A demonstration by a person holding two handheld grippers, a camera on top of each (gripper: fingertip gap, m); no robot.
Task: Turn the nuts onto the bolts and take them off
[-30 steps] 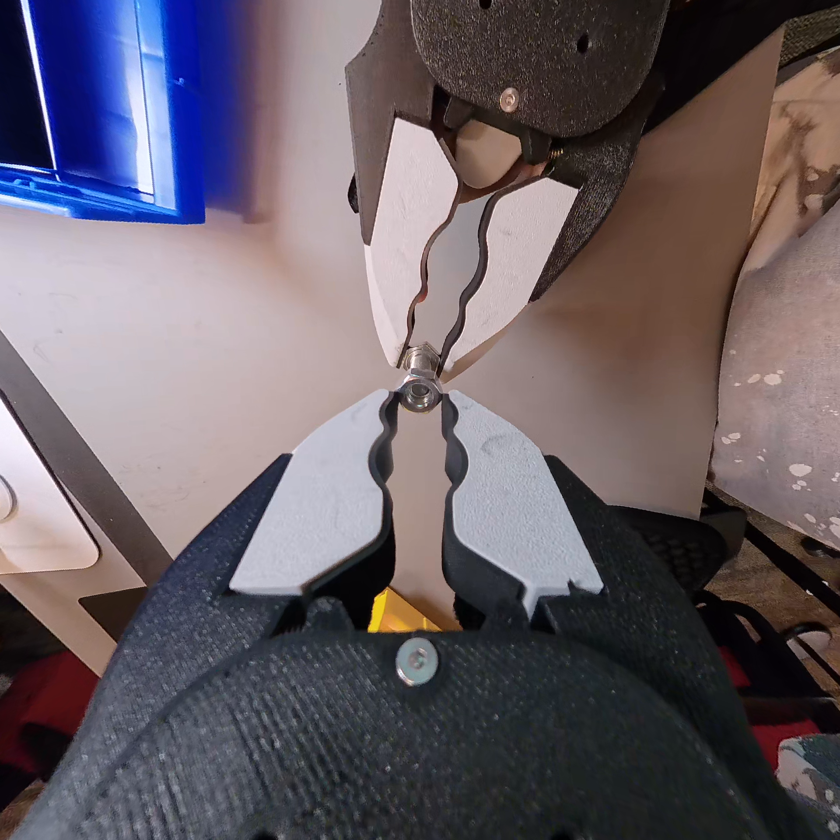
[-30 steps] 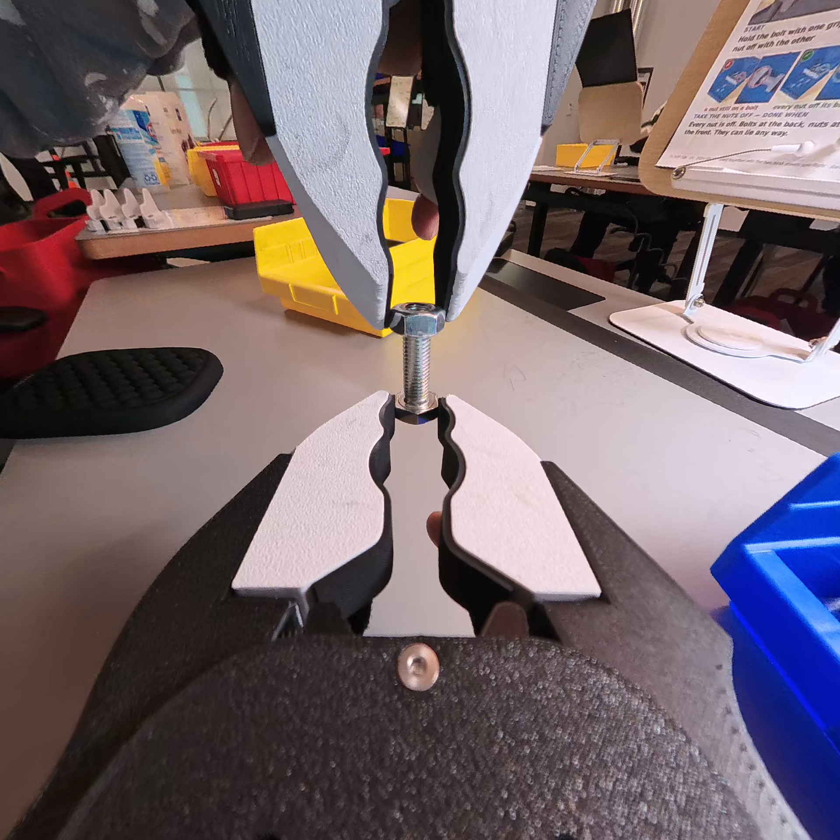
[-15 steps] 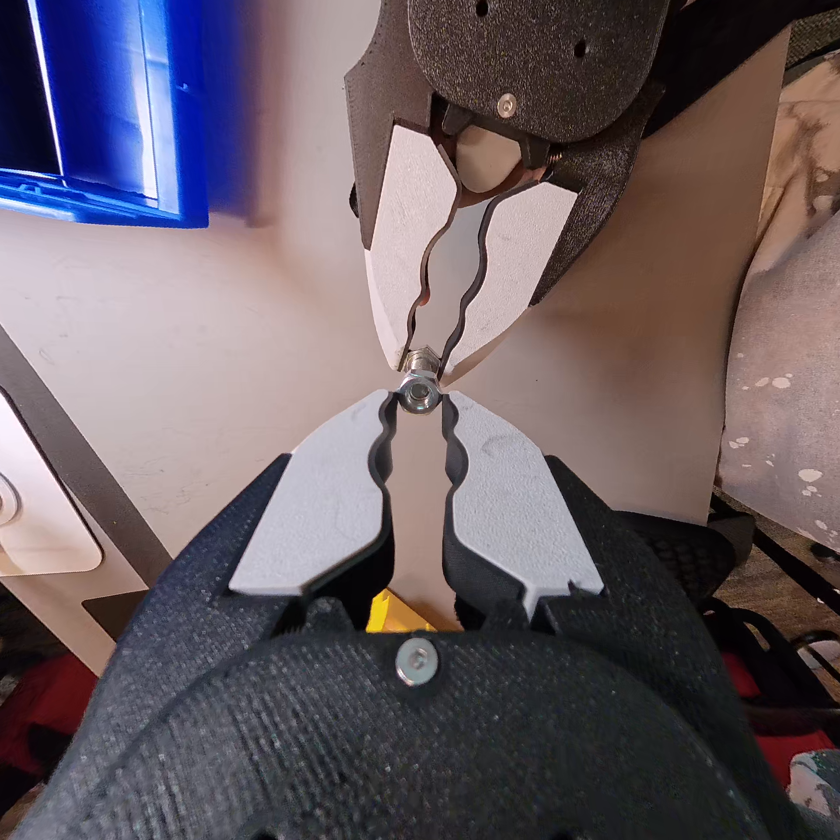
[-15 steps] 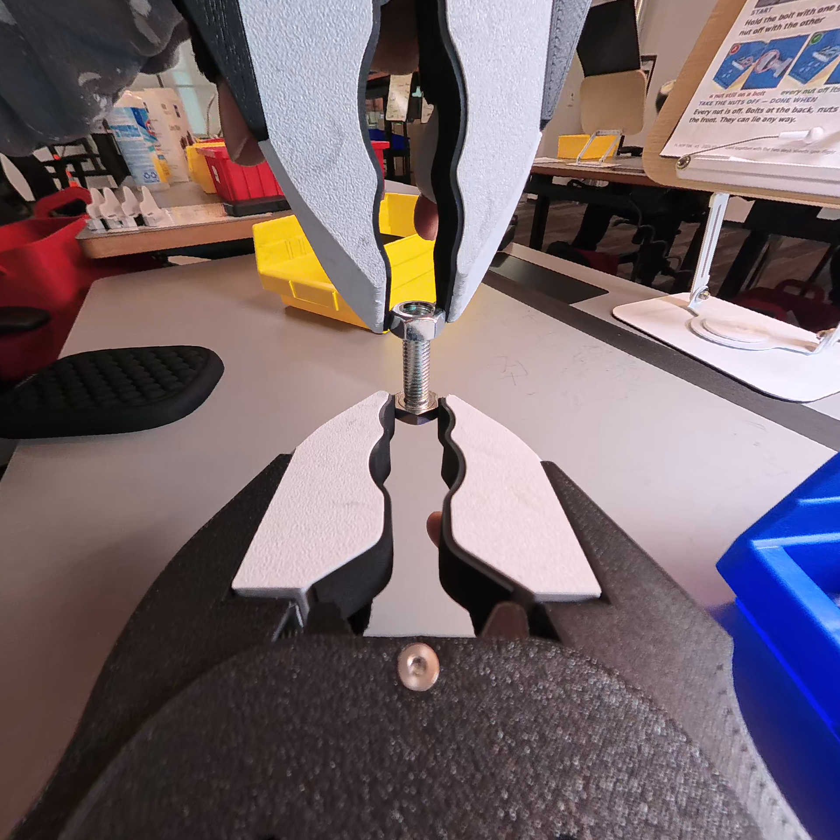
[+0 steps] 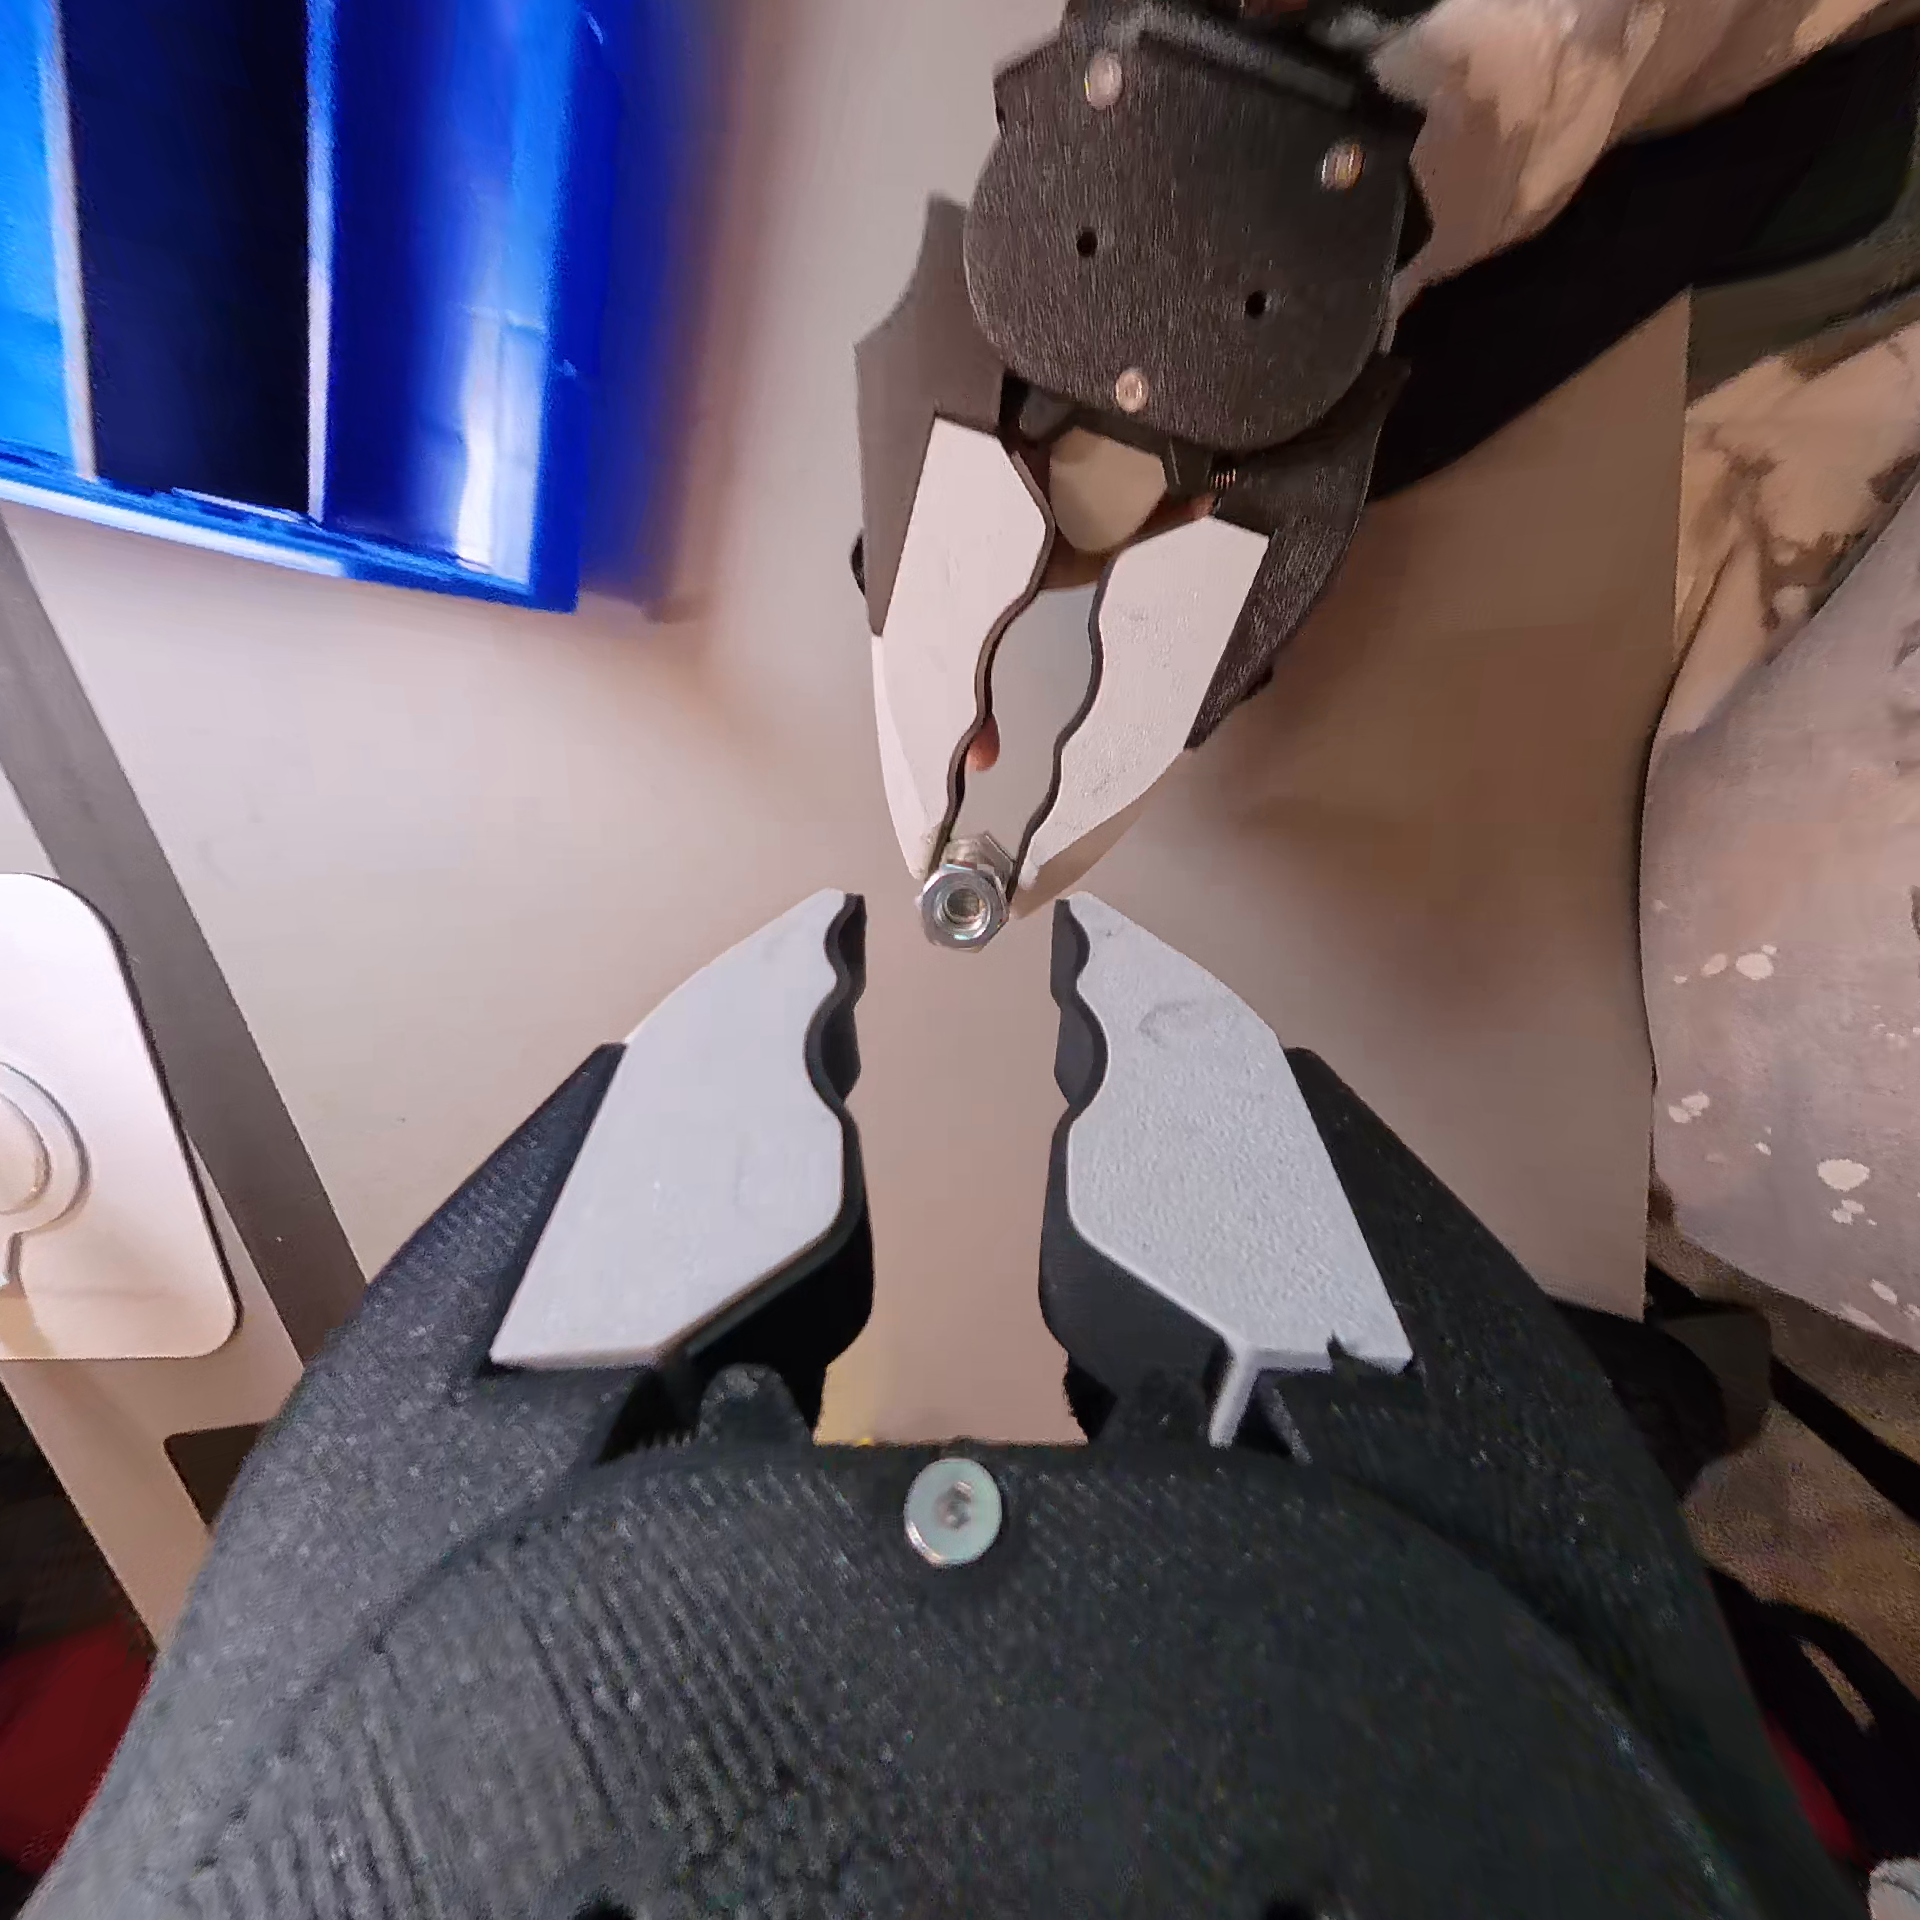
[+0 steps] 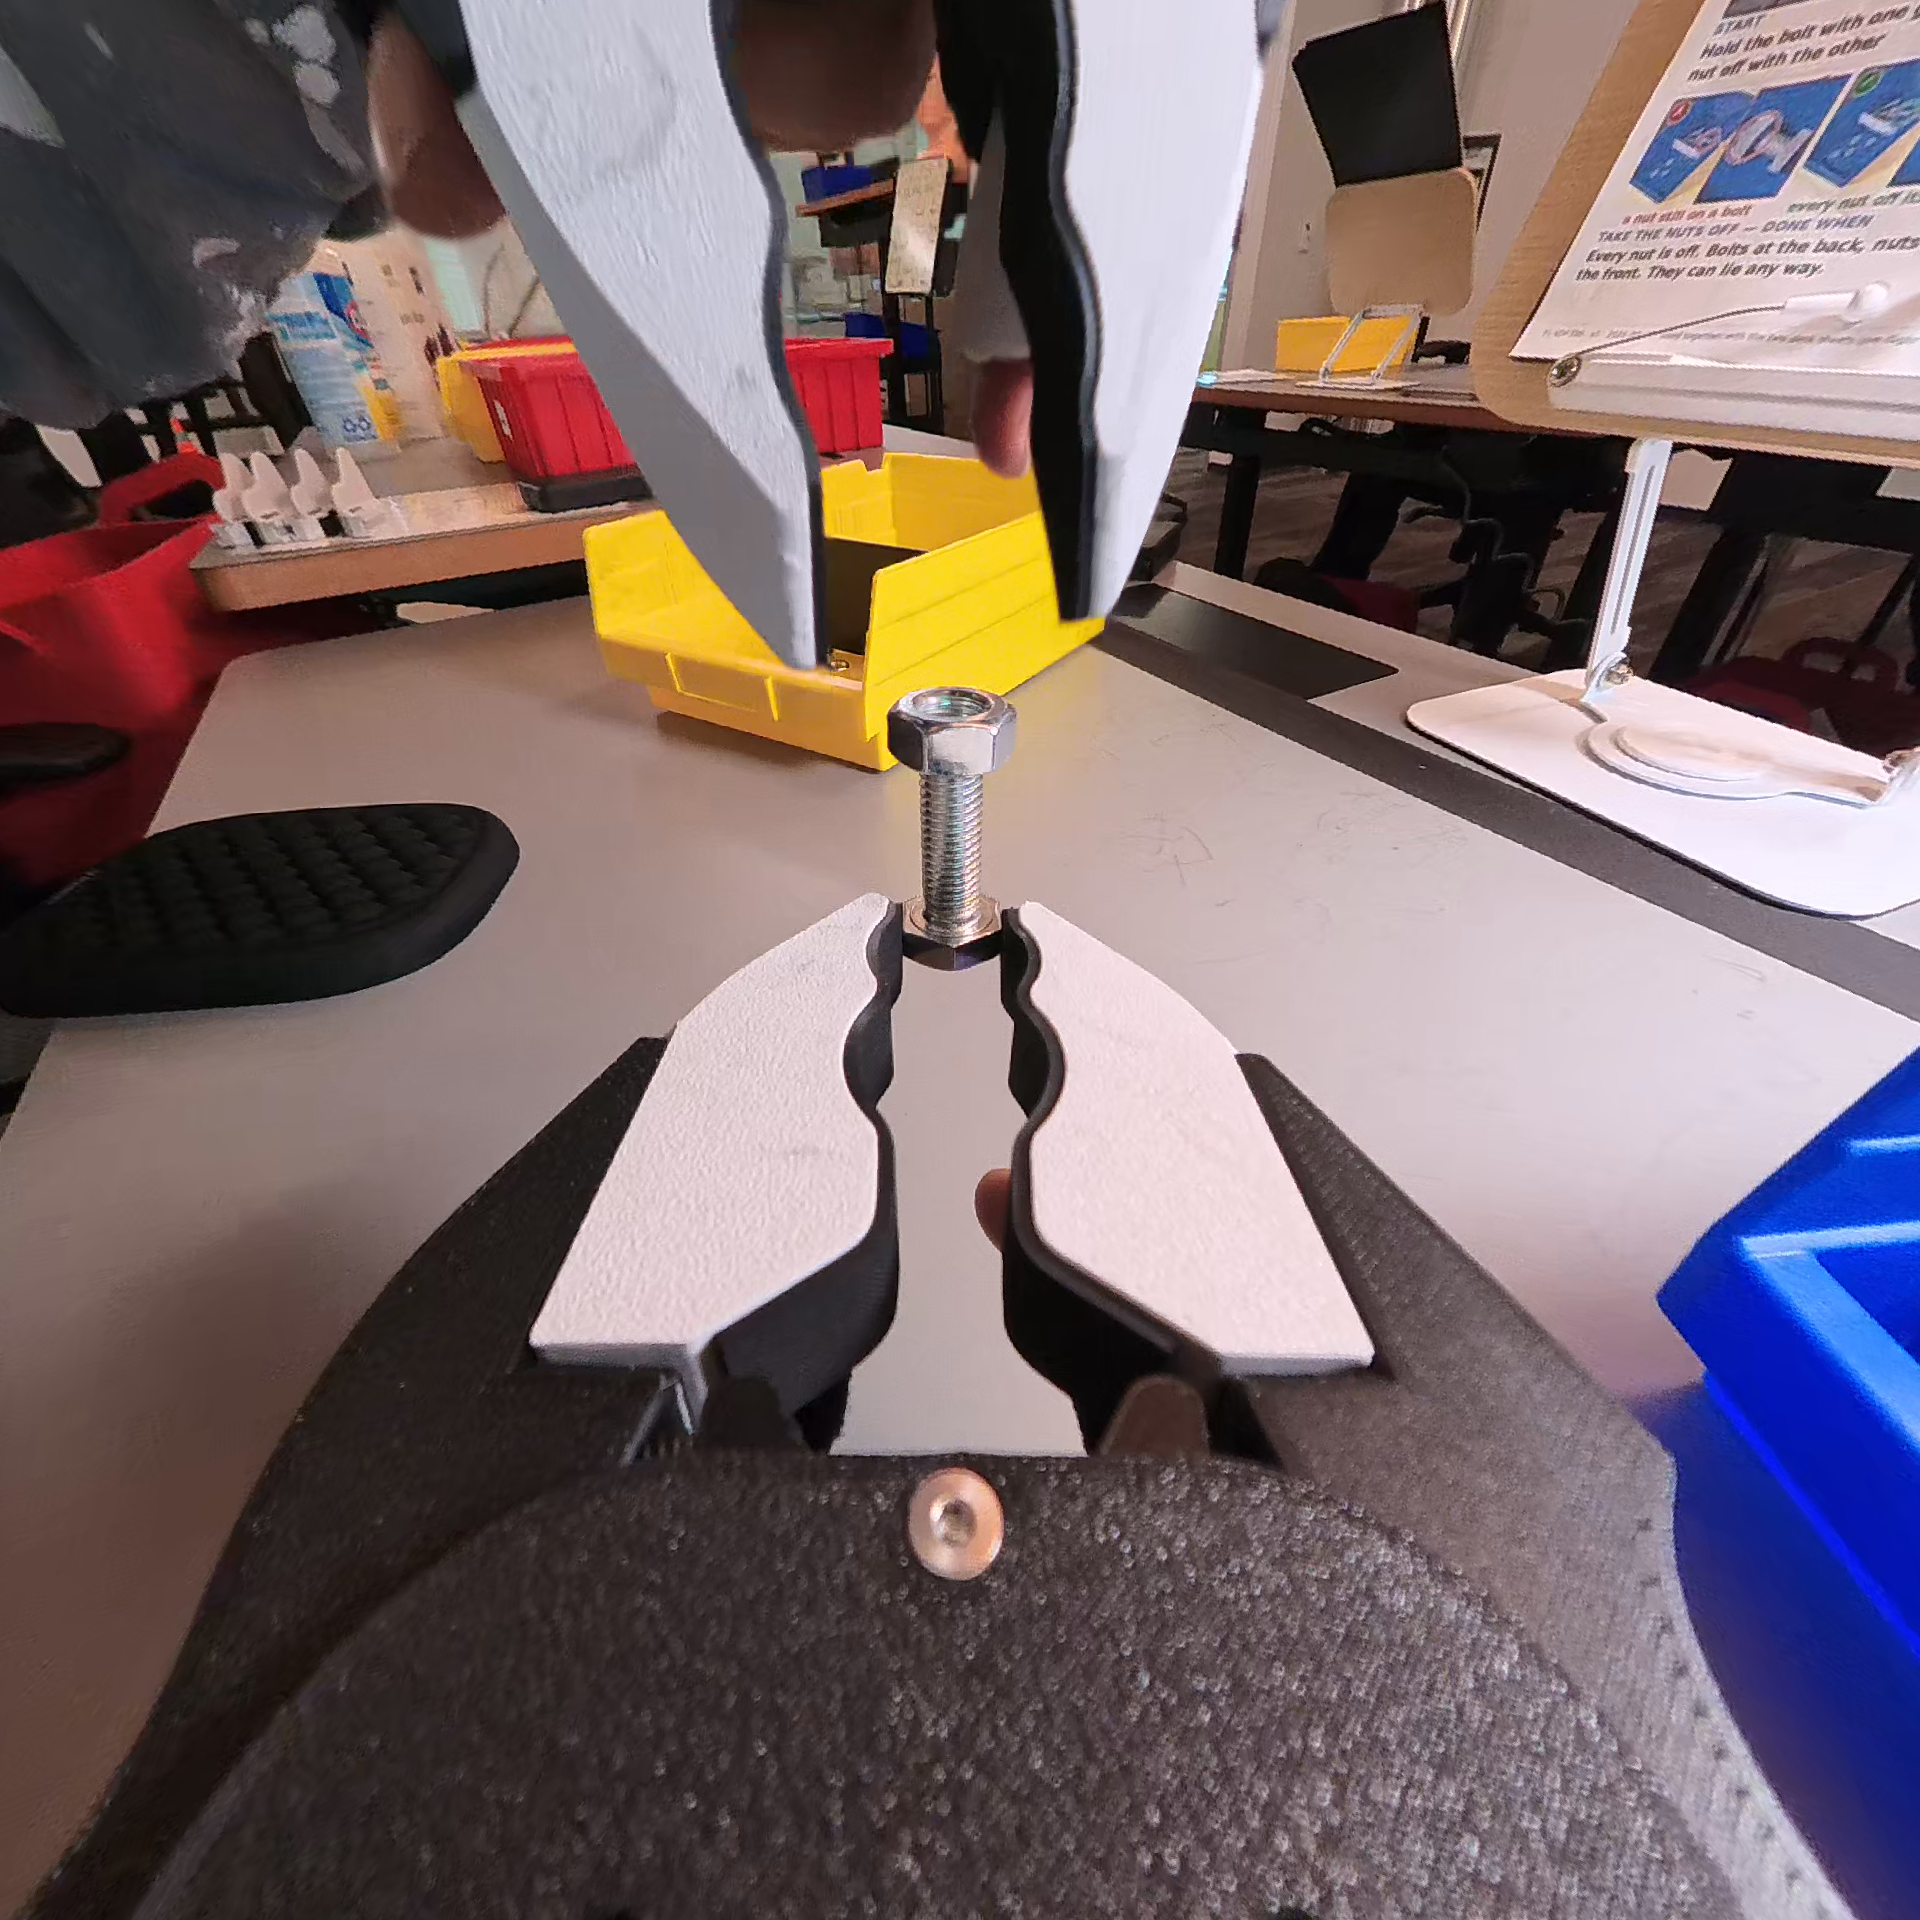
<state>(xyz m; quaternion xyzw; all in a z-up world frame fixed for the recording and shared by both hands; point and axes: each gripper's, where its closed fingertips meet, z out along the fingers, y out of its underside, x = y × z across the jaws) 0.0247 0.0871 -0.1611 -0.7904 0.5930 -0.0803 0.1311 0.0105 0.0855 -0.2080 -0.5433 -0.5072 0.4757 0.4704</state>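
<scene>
Right hand-held gripper (image 6: 951, 935) clamps upright bolt (image 6: 951, 847) by its head; left hand-held gripper (image 5: 956, 914) gapes empty above nut (image 6: 951, 732).

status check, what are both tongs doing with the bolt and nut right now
Left tongs open, clear of nut. Right tongs shut on bolt head, shank upright, nut at its tip. Nothing in the way.

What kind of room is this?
Probably a workshop or lab: plastic parts bins on work tables, like the yellow bin and red bin, and an instruction sheet on a stand.
</scene>
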